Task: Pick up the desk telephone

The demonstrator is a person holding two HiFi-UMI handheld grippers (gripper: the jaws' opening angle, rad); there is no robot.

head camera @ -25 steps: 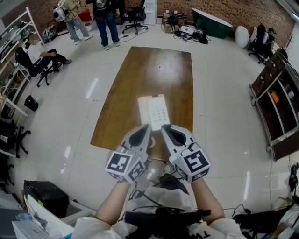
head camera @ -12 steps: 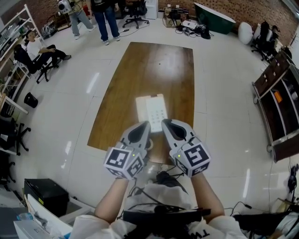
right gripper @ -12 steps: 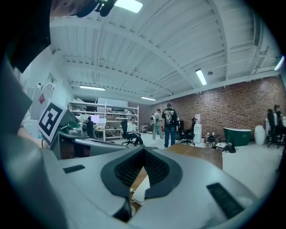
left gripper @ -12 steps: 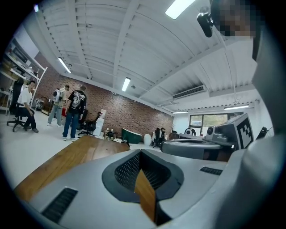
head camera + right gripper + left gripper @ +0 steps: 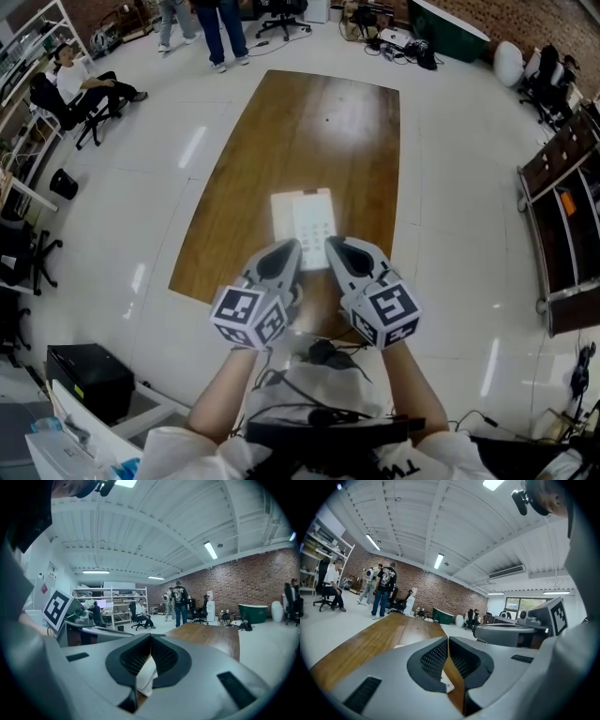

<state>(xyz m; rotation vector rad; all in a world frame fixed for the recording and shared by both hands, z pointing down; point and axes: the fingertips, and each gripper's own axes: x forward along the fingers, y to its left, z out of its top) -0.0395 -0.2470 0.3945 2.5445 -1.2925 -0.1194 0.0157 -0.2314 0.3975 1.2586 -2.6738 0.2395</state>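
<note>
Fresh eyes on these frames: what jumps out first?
A white desk telephone lies alone on the long wooden table, mid-frame in the head view. Just in front of it, the left gripper and right gripper sit side by side by its near edge, both shut and empty. People stand beyond the table's far end.

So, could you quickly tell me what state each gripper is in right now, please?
Left gripper: closed, jaws together, nothing held.
Right gripper: closed, jaws together, nothing held; the desk telephone lies ungripped on the table.

Grey left gripper (image 5: 292, 246), right gripper (image 5: 332, 243); white shirt (image 5: 292, 399)
</note>
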